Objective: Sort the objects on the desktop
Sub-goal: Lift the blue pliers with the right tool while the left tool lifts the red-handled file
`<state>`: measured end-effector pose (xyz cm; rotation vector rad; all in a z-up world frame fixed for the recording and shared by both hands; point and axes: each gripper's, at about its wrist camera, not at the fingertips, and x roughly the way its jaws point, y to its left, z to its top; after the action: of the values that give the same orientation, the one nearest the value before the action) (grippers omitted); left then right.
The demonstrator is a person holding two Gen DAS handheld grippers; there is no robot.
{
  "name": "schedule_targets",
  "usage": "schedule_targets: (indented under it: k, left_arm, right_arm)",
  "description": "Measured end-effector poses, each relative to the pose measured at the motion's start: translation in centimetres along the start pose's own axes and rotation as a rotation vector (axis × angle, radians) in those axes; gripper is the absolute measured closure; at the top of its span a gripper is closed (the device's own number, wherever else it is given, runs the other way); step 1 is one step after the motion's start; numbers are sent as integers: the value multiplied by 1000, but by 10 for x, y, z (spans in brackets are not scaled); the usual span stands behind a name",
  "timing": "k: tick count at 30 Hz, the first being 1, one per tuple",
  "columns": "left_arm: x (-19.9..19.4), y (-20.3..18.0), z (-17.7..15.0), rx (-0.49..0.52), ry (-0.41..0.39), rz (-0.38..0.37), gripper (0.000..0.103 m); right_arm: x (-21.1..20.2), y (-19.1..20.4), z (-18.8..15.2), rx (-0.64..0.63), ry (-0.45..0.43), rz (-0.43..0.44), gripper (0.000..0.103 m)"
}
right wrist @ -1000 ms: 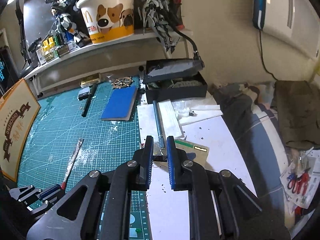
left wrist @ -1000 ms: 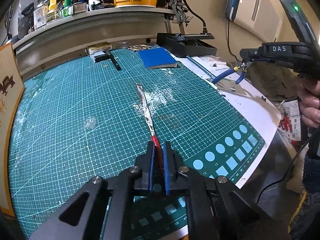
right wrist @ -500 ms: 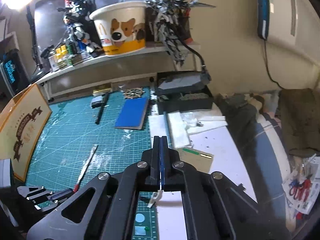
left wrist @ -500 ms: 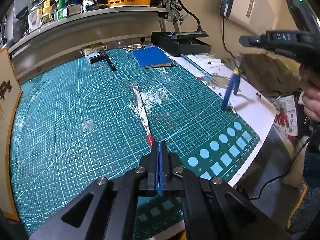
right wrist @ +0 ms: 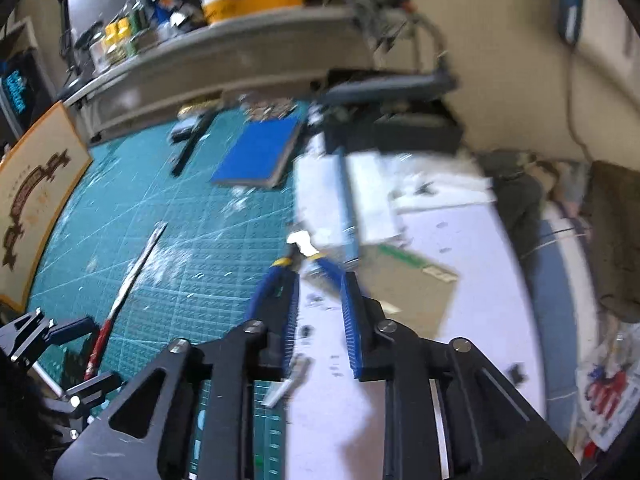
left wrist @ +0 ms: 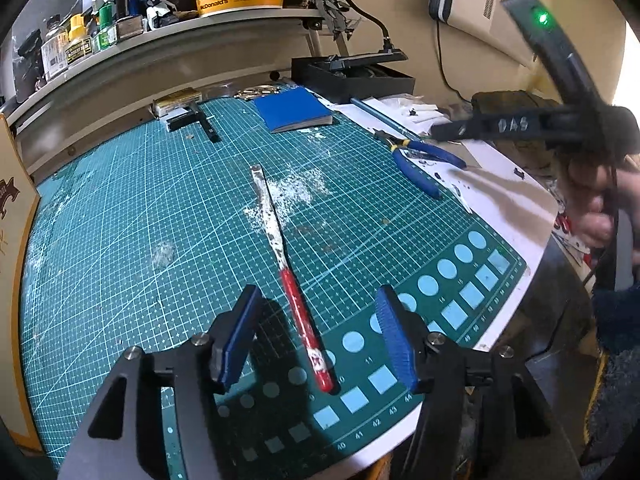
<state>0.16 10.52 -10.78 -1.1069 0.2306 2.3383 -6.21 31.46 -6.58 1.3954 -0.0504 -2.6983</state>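
The red-handled spatula [left wrist: 298, 280] lies on the green mat [left wrist: 120, 220], let go: the left tool [left wrist: 316, 334], clenched on its handle a second ago, now gapes around it. At two o'clock the blue pliers [left wrist: 420, 160], also dropped, lie across the mat's edge; the right tool [right wrist: 320, 320] has released them.

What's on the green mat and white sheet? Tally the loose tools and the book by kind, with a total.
Red-handled spatula: 1
Blue-handled pliers: 1
Blue notebook: 1
Black tool: 1
Blue rod: 1
Total: 5
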Motion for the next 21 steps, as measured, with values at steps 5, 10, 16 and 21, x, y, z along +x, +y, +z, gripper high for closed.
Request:
schedule_targets:
  k: [5, 10, 16, 21]
  left_arm:
    - [-2, 7, 0, -25, -14, 13, 80]
    - [-4, 31, 0, -132, -3, -65, 97]
    - [-20, 40, 3, -161, -51, -88, 98]
    - [-40, 48, 14, -164, -113, -92, 99]
  right_arm:
    - [21, 25, -2, -54, 33, 44, 77]
    - [29, 40, -4, -95, 21, -25, 86]
    - [17, 29, 0, -5, -31, 41, 94]
    - [-10, 18, 10, 94, -116, 196, 94]
